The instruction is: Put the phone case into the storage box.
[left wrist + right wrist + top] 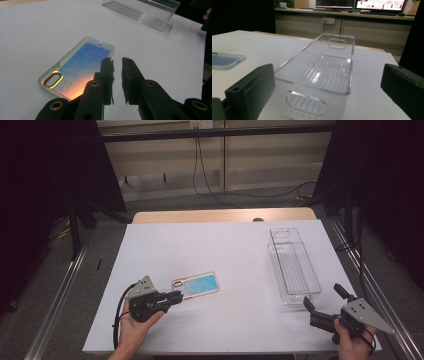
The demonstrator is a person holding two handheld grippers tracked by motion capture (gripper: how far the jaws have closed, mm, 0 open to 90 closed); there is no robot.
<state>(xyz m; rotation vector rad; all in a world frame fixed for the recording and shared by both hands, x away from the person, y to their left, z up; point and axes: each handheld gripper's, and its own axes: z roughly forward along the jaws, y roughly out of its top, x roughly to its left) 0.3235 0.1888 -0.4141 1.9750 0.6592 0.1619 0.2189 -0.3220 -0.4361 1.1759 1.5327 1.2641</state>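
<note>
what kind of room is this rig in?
Probably a lab or office workspace set up for recording: black curtains flank the white-topped table, computer monitors sit on a wooden counter behind it, and loose black cables trail across the grey carpet floor.

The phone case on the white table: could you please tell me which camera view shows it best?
The left gripper view: the phone case lies close and large, its camera cutout and blue-to-orange back plain. The high view shows it whole but small. The right gripper view catches one corner at its left edge.
</note>
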